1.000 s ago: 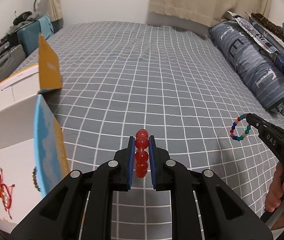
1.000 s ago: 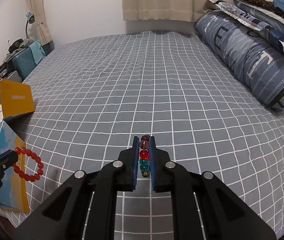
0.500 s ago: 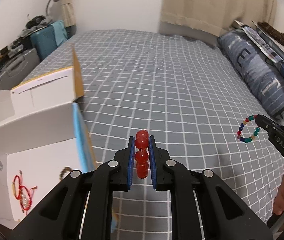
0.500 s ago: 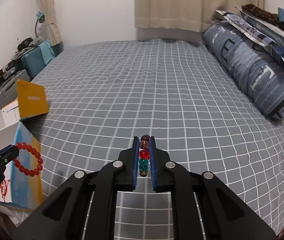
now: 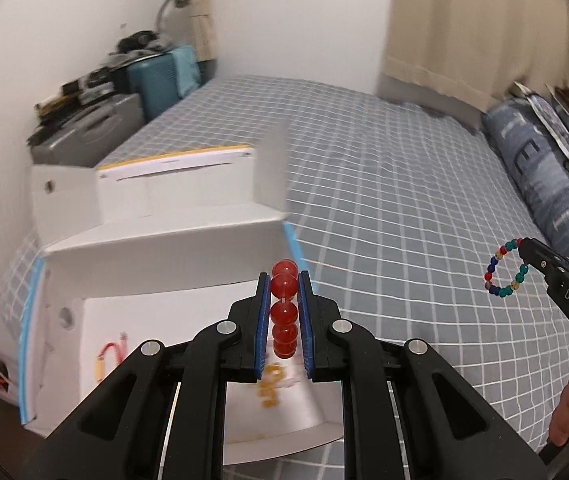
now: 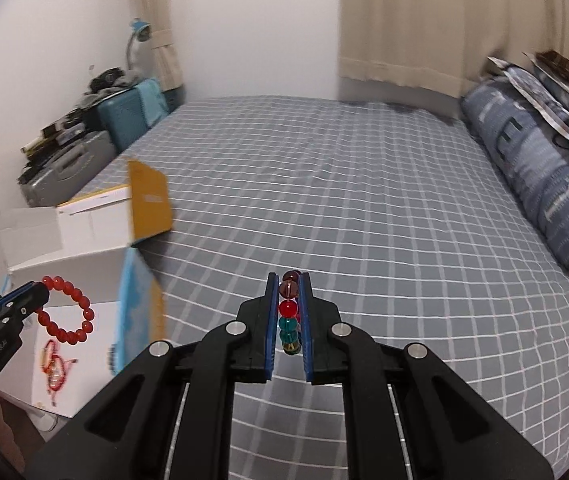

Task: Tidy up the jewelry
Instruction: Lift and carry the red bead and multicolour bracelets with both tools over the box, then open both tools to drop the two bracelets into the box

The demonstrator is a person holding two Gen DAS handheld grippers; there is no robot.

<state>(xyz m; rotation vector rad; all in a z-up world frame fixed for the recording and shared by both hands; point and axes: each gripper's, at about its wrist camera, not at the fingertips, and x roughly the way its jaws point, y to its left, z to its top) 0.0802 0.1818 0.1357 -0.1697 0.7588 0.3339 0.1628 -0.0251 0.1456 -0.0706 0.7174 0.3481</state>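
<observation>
My left gripper [image 5: 284,280] is shut on a red bead bracelet [image 5: 284,312] and holds it over the open white box [image 5: 164,256] at the bed's left edge. In the right wrist view the bracelet [image 6: 69,312] hangs from the left gripper [image 6: 38,292] above the box [image 6: 68,252]. My right gripper [image 6: 288,280] is shut on a multicoloured bead bracelet [image 6: 288,316] above the grey checked bedspread [image 6: 364,208]. In the left wrist view that bracelet [image 5: 506,268] hangs from the right gripper [image 5: 524,245]. A red cord bracelet [image 6: 54,372] and an amber piece [image 5: 270,380] lie inside the box.
The box has raised flaps, one yellow-orange [image 6: 150,204] and one light blue [image 6: 134,304]. Suitcases and clutter [image 6: 96,136] stand beyond the bed's left side. Folded blue bedding [image 6: 540,168] lies along the right side.
My left gripper has moved left with the red bracelet, from beside the box to over its opening. The right gripper has turned slightly left, still holding its bracelet.
</observation>
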